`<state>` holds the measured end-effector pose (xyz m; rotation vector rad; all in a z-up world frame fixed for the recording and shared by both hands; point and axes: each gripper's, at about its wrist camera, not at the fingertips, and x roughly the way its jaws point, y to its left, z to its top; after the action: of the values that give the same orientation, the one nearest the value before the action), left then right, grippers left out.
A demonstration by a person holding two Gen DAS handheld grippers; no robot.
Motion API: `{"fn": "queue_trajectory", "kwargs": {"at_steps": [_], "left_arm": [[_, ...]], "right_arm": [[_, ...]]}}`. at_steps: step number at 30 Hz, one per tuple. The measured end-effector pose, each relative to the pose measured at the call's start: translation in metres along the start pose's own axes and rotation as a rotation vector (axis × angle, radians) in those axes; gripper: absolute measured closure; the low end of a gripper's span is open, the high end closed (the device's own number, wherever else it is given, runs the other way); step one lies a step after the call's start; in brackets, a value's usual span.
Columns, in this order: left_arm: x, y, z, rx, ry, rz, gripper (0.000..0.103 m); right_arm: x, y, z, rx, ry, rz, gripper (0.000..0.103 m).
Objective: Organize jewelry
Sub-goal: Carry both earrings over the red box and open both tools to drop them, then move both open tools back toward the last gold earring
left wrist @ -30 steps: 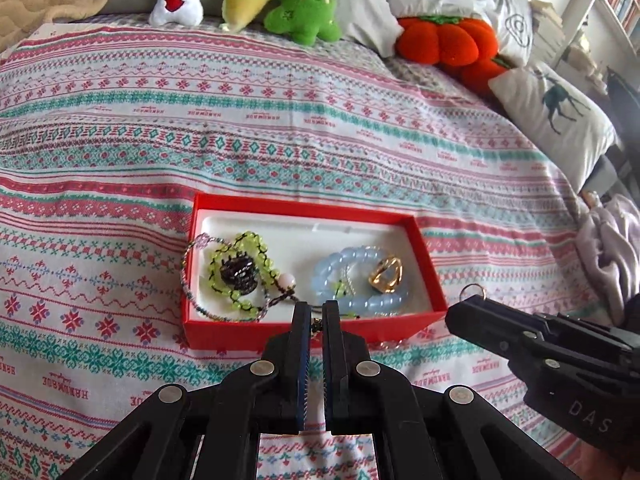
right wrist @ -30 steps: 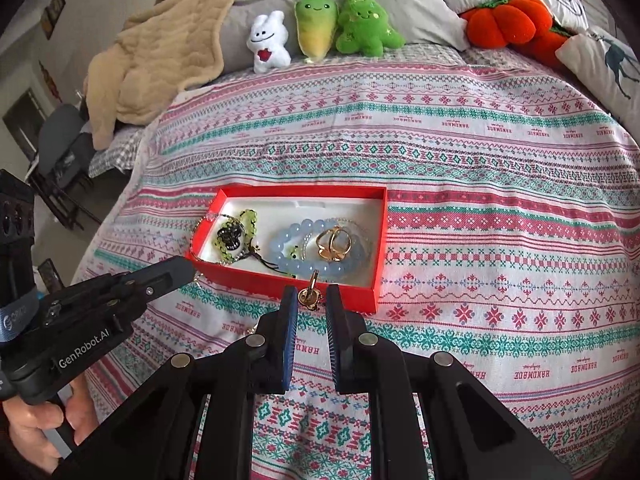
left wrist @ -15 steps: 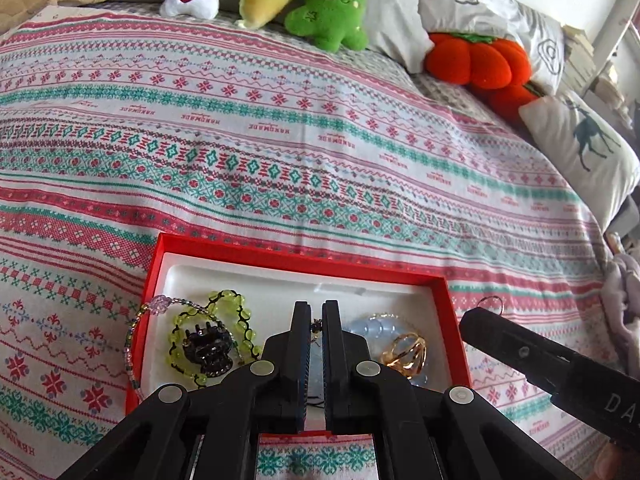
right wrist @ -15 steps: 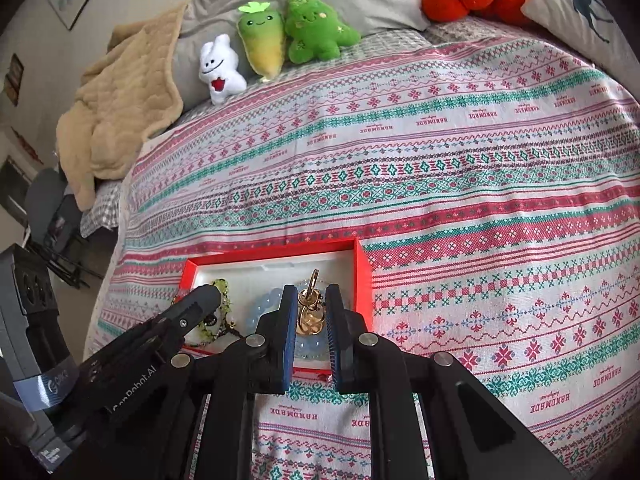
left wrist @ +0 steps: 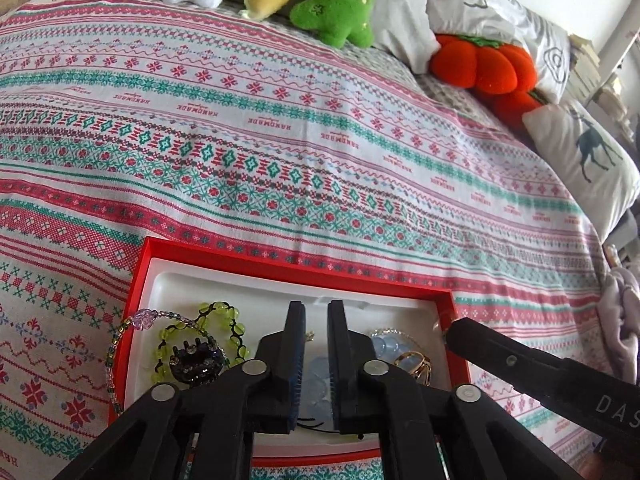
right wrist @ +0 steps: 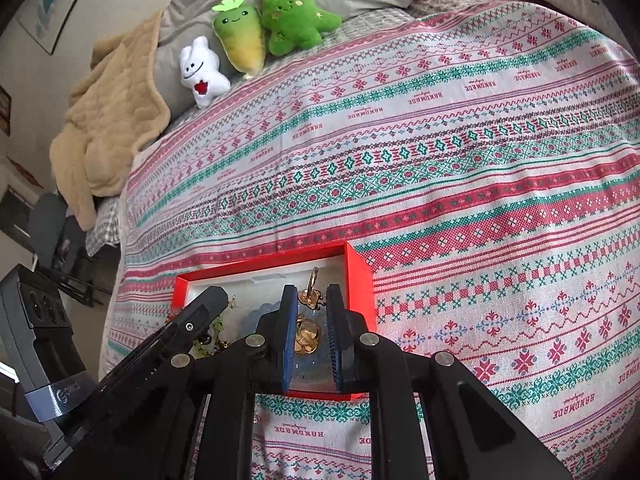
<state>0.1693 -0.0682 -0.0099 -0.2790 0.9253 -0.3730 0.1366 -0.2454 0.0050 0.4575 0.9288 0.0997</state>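
A red jewelry box [left wrist: 138, 280] with a white liner lies on the patterned bedspread; it also shows in the right wrist view [right wrist: 362, 276]. Inside are a green bead bracelet [left wrist: 224, 314], a dark hair claw [left wrist: 196, 364], a pale blue bead bracelet [left wrist: 384, 346] and a gold ring [left wrist: 414, 362]. A thin beaded strand [left wrist: 116, 344] hangs over the left wall. My left gripper [left wrist: 314, 310] hovers over the box middle, jaws slightly apart, with a thin dark thread below them. My right gripper [right wrist: 312, 294] is over the box's right end with a gold earring [right wrist: 310, 294] between its jaws, now slightly parted.
Plush toys [right wrist: 256, 36], an orange pumpkin cushion [left wrist: 484, 66] and pillows [left wrist: 580, 160] line the head of the bed. A beige blanket [right wrist: 108, 120] lies at the far left. A lilac cloth [left wrist: 624, 312] sits at the right edge.
Both grippers moved forward from in front of the box to over it. The right gripper carried the gold earring over the box's right end. Both sets of jaws have opened a little.
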Motion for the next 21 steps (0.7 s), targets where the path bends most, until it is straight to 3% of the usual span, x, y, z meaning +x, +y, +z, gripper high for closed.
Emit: {"fn": "queue_trajectory", "kwargs": {"at_steps": [2,7,11,15,17,19,21], "left_arm": [[-0.004,0.001,0.001,0.001,-0.005,0.006,0.077],[-0.018,-0.002,0.000,0.014,-0.005,0.014,0.070],[-0.037,-0.005,-0.005,0.029,-0.015,0.034,0.050],[-0.054,-0.005,-0.013,0.052,-0.006,0.072,0.034],[-0.061,-0.004,-0.019,0.059,0.005,0.091,0.031],[-0.065,0.001,-0.026,0.061,0.027,0.122,0.020],[-0.066,0.006,-0.032,0.069,0.065,0.156,0.018]], "right_arm": [[-0.001,-0.002,0.002,0.016,0.011,0.016,0.084],[-0.013,-0.003,0.001,0.020,-0.002,0.023,0.065],[-0.024,-0.001,-0.001,0.003,-0.007,0.002,0.062],[-0.037,-0.002,-0.007,-0.003,-0.024,-0.021,0.046],[-0.042,-0.002,-0.011,-0.007,-0.022,-0.031,0.044],[-0.045,0.000,-0.016,-0.018,-0.016,-0.048,0.042],[-0.047,0.002,-0.021,-0.035,-0.011,-0.074,0.041]]}}
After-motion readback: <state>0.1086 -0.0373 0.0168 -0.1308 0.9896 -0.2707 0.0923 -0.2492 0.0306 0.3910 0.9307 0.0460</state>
